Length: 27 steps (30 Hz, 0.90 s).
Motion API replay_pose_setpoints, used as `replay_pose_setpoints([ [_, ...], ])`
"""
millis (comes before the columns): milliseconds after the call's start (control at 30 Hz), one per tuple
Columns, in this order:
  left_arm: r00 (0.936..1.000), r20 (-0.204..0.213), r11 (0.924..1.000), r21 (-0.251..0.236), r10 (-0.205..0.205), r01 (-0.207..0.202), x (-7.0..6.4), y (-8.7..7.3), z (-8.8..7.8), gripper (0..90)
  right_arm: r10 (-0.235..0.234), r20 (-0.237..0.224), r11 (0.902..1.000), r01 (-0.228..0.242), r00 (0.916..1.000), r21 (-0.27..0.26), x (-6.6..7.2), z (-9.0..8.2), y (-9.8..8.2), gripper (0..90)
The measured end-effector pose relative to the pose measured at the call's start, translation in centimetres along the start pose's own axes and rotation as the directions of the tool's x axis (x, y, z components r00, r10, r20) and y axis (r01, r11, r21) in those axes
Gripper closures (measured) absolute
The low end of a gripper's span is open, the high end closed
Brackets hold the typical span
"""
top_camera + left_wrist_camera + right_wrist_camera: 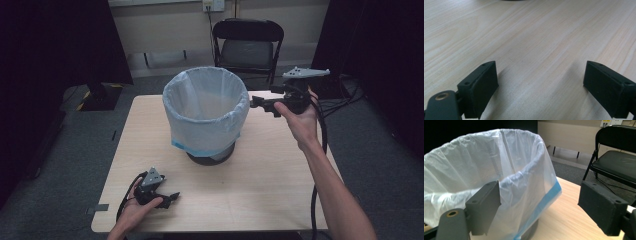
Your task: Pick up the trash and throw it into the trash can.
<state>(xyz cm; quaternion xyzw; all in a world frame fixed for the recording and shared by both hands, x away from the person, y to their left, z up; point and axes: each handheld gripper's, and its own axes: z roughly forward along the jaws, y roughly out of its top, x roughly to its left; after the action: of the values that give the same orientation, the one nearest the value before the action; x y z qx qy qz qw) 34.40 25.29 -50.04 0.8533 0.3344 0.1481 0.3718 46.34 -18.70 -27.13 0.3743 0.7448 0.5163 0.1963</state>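
Where liner (205, 112) drapes, bin (211, 156) hides.

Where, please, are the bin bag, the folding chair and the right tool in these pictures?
bin bag (200, 107), high view, on its folded-over side wall.
folding chair (248, 52), high view, on its seat.
right tool (253, 102), high view, between its open tips beside the bag's rim.

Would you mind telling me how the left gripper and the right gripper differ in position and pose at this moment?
The left gripper sits low at the table's near edge, far from the lined bin; the right gripper is held up beside the bin's rim. The left gripper's jaws frame bare wood; the right gripper's jaws frame the bin's plastic liner, without closing on it. Both are open and hold nothing.
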Motion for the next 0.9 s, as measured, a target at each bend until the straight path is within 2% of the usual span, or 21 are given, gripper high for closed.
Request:
replay_pose_setpoints([
  [233, 1.0000, -0.002, 1.0000, 0.002, 0.000, 0.000, 0.0, 0.0, 0.0, 11.7, 0.019, 0.006, 0.9998, -0.019, 0.9998, 0.008, -0.3, -1.1, -1.7, 17.0],
  [567, 1.0000, -0.002, 1.0000, 0.003, 0.001, -0.001, 0.0, 0.0, 0.0, 11.7, 0.039, 0.021, 0.9979, -0.040, 0.9990, 0.050, -1.0, -1.8, -5.1, 17.0],
  [833, 1.0000, -0.002, 1.0000, 0.002, 0.001, -0.001, 0.0, 0.0, 0.0, 11.7, 0.056, 0.047, 0.9943, -0.060, 0.9973, 0.088, -1.4, -2.4, -8.6, 15.4],
  [867, 1.0000, -0.002, 1.0000, 0.002, 0.001, -0.001, 0.0, 0.0, 0.0, 11.7, 0.056, 0.047, 0.9943, -0.060, 0.9973, 0.088, -1.4, -2.4, -8.6, 15.4],
  [900, 1.0000, -0.002, 1.0000, 0.001, 0.001, -0.001, 0.0, 0.0, 0.0, 11.7, 0.055, 0.051, 0.9933, -0.060, 0.9972, 0.099, -1.5, -2.5, -9.4, 15.3],
])
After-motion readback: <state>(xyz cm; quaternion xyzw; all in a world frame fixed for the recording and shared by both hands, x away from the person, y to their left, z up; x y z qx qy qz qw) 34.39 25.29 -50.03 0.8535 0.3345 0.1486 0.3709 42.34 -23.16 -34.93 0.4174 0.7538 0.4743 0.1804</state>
